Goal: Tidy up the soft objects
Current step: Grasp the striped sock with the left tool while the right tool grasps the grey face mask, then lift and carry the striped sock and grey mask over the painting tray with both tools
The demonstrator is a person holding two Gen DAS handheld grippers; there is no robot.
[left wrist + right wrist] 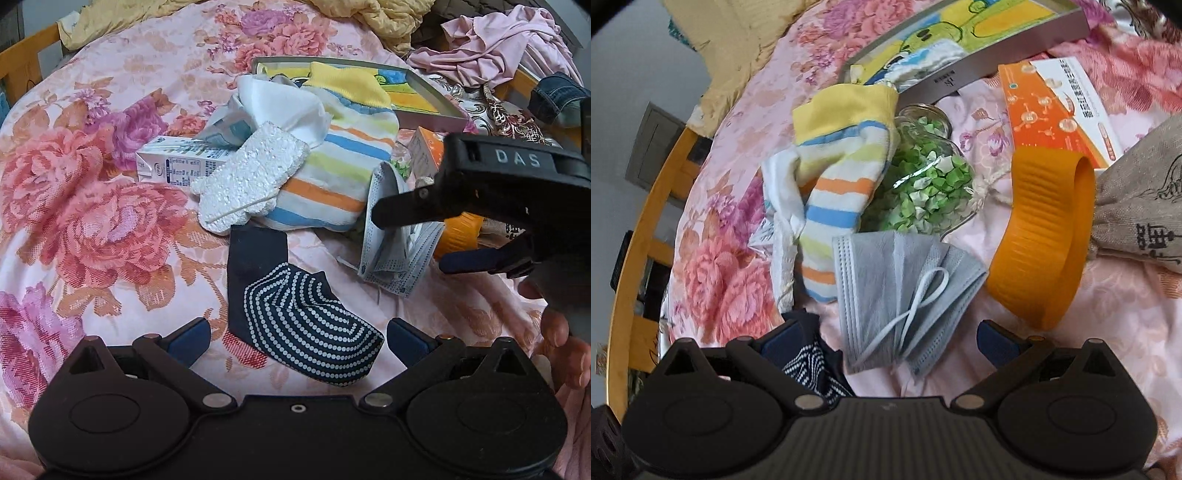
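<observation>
Left claw (297, 341) released, hovering low over the dark sock (295, 325) flat on the bed (92, 184). Sock is light, limp; pinch the toe end. Its long axis runs from cuff, far-left, to toe, near-right. Right claw (890, 343) released above the grey mask (901, 291): thin, floppy, grab the folded body, not the loop. Beyond it the striped sock (834, 192) and the tin (997, 55).

Floral bedspread (110, 221) (pink) bears dotted sock (306, 332); grey mask (905, 291); milk carton (170, 162).
</observation>
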